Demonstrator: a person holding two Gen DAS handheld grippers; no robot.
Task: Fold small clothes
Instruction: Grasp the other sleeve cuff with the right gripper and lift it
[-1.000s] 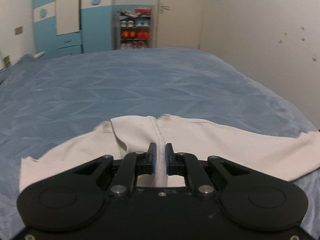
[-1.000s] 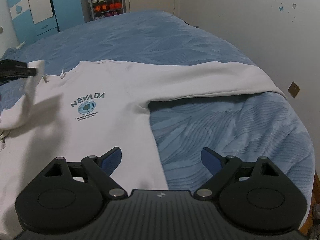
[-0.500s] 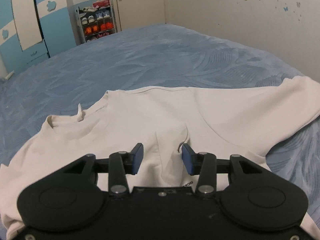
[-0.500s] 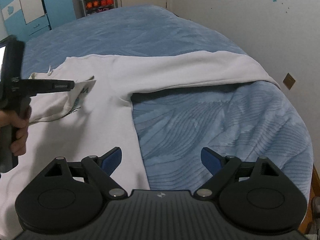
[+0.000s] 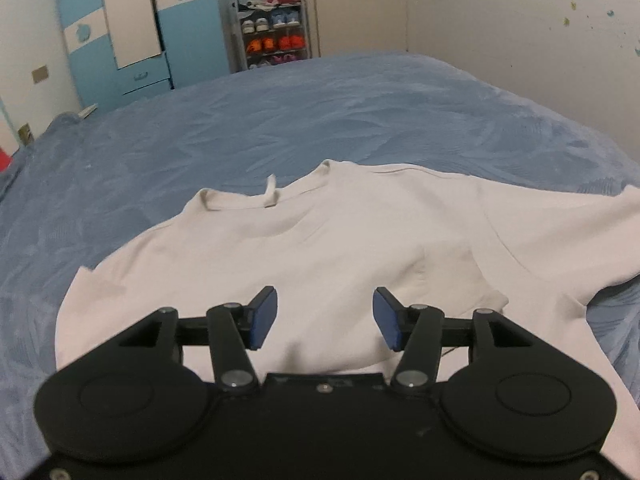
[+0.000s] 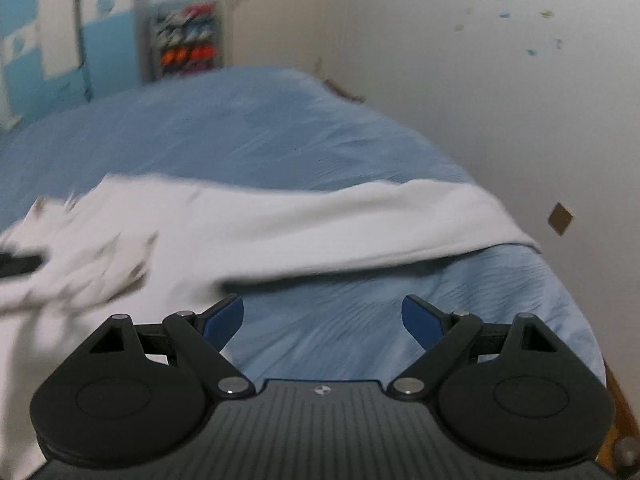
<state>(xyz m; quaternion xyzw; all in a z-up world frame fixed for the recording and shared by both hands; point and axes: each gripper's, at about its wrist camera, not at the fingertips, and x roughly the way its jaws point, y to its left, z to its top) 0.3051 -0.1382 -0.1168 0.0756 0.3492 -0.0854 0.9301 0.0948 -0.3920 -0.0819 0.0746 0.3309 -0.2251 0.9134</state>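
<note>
A white sweatshirt lies spread on the bed, which is covered by a blue bedspread. In the left wrist view its round collar points toward the far side of the bed, with a small hanging loop sticking out at the neckline. One sleeve is folded in over the chest, so cloth lies doubled there and forms a soft ridge just beyond the left gripper.

The left gripper hangs low over the folded sleeve. Its jaws have just been opening and now stand apart; the blue pads press on nothing, and the cloth lies loose below the gap.

The right gripper hovers over bare bedspread just beside the sweatshirt's body, its jaws wide apart and empty. In this blurred view the other sleeve stretches flat from the body toward the wall-side edge of the bed.

Beyond the bed stand a blue and white wardrobe and a shoe rack.
</note>
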